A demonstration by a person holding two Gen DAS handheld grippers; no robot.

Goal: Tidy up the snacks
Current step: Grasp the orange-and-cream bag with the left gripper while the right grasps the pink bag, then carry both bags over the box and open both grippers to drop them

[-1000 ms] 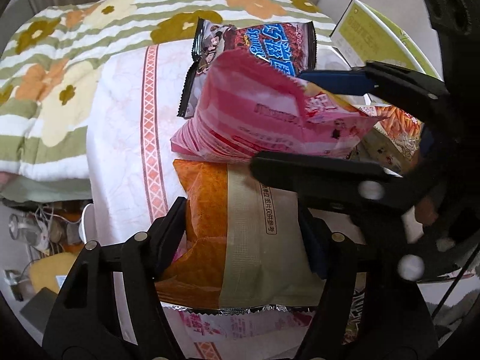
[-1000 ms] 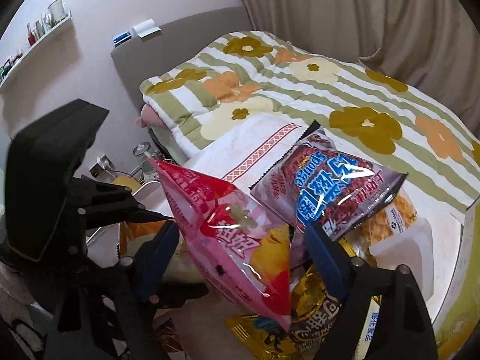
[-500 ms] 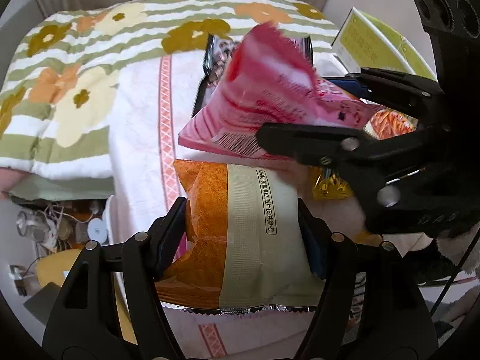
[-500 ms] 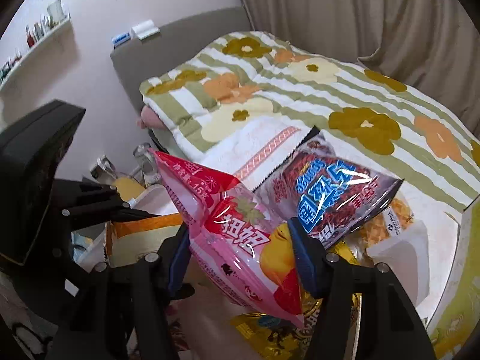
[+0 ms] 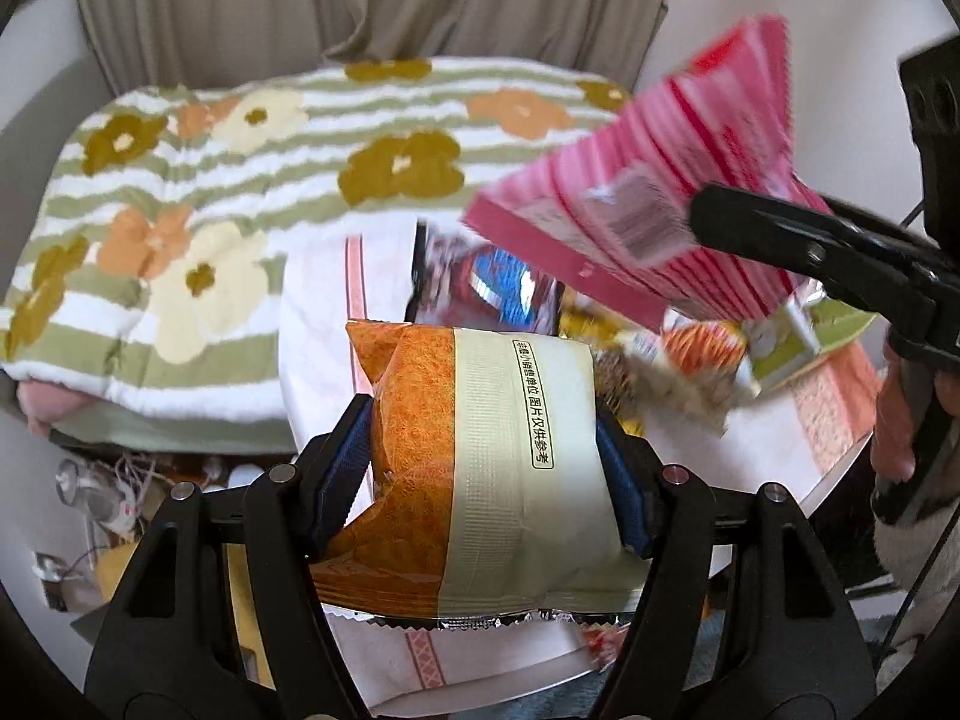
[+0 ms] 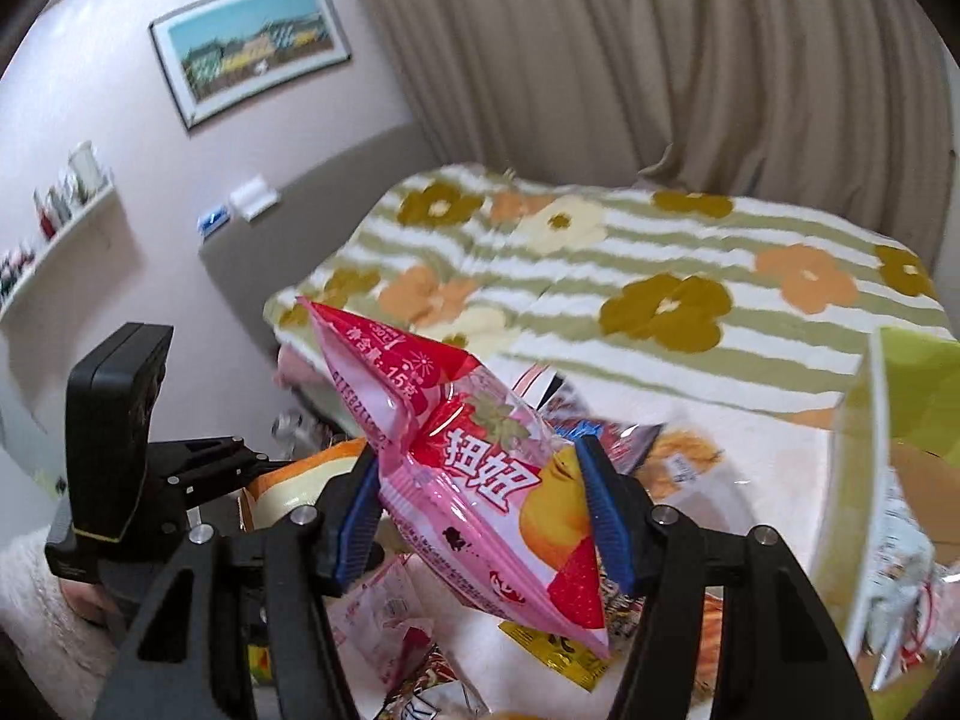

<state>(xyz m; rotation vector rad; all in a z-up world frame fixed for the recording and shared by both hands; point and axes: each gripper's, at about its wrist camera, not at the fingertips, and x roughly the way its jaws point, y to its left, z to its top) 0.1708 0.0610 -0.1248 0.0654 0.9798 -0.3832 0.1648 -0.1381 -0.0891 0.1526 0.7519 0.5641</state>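
My left gripper (image 5: 483,450) is shut on an orange and cream snack bag (image 5: 480,456), held above the white table (image 5: 690,438). My right gripper (image 6: 483,498) is shut on a pink strawberry snack bag (image 6: 480,480), lifted well above the table. In the left wrist view the pink bag (image 5: 660,180) hangs at the upper right in the right gripper (image 5: 798,252). A dark purple and blue snack bag (image 5: 486,288) lies flat on the table behind the orange bag. In the right wrist view the left gripper (image 6: 240,462) holds the orange bag (image 6: 306,474) at the left.
Several more snack packets (image 5: 678,360) lie on the table's right part, and others (image 6: 396,618) below my right gripper. A green and white box (image 6: 900,450) stands at the right. A bed with a flowered striped blanket (image 5: 210,210) lies behind the table. Curtains (image 6: 660,60) hang beyond.
My right gripper closed on the pink bag and lifted it up and to the right off the pile. The left gripper rose with the orange bag in it.
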